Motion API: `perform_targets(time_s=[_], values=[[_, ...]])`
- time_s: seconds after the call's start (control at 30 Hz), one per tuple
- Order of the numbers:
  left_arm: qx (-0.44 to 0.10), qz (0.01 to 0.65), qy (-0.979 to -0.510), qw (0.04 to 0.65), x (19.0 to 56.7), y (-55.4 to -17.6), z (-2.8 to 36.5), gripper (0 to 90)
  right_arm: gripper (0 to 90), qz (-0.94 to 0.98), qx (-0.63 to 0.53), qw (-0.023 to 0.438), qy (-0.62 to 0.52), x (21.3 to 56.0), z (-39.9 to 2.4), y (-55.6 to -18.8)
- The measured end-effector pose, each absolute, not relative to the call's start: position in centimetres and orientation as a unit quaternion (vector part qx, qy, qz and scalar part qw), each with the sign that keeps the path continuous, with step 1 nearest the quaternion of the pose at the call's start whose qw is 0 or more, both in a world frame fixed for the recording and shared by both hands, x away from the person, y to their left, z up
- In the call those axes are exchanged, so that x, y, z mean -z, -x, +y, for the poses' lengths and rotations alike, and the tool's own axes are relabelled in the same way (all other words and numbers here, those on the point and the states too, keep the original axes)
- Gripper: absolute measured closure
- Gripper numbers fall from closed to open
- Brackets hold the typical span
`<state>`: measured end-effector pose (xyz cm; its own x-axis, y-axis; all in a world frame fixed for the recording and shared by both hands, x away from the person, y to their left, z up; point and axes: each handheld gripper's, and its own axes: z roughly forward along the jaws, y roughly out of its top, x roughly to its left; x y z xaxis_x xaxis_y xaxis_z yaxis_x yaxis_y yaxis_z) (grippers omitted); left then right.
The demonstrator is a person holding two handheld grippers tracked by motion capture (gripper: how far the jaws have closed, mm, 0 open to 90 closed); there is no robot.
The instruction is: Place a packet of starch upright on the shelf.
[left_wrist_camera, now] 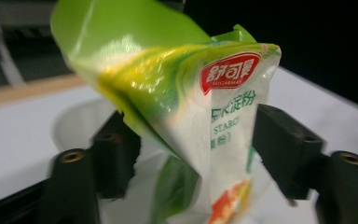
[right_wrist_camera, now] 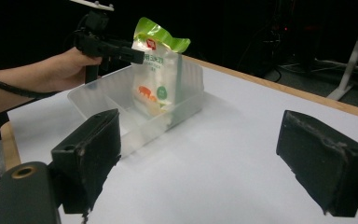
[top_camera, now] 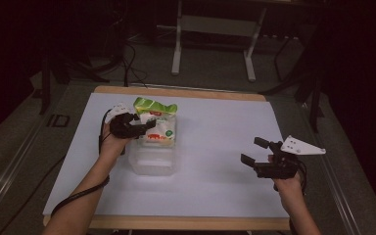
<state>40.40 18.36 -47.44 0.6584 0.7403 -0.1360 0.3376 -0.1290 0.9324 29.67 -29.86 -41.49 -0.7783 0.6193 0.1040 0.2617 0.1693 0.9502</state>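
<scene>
A white sheet [top_camera: 215,161] covered the wooden table [top_camera: 176,223], whose bare edge framed it. Beyond the table's far edge, a white metal stand [top_camera: 215,36] stood on the grey floor [top_camera: 210,73]; black cables [top_camera: 127,63] trailed left of that stand.

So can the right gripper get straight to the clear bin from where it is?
Probably yes. The right gripper stands open, nothing between its jaws, with bare white tabletop between it and the clear bin. The left gripper is at the starch bag in the bin's far end.
</scene>
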Motion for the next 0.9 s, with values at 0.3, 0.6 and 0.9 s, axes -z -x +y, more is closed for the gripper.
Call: perform_targets(time_s=[0.3,0.6,0.9], values=[[-0.157,0.381,-0.725,0.552,46.4,-39.6,18.9,2.4,13.6,0.751,-0.570,0.157,-0.294,41.5,-29.9,-29.5],[-0.152,0.371,-0.732,0.551,45.3,-37.6,19.7,2.0,13.6,0.750,-0.570,0.156,-0.299,41.7,-30.3,-29.4],[-0.164,0.357,-0.736,0.551,44.7,-35.1,20.0,2.0,13.6,0.752,-0.566,0.154,-0.300,41.9,-30.5,-29.3]])
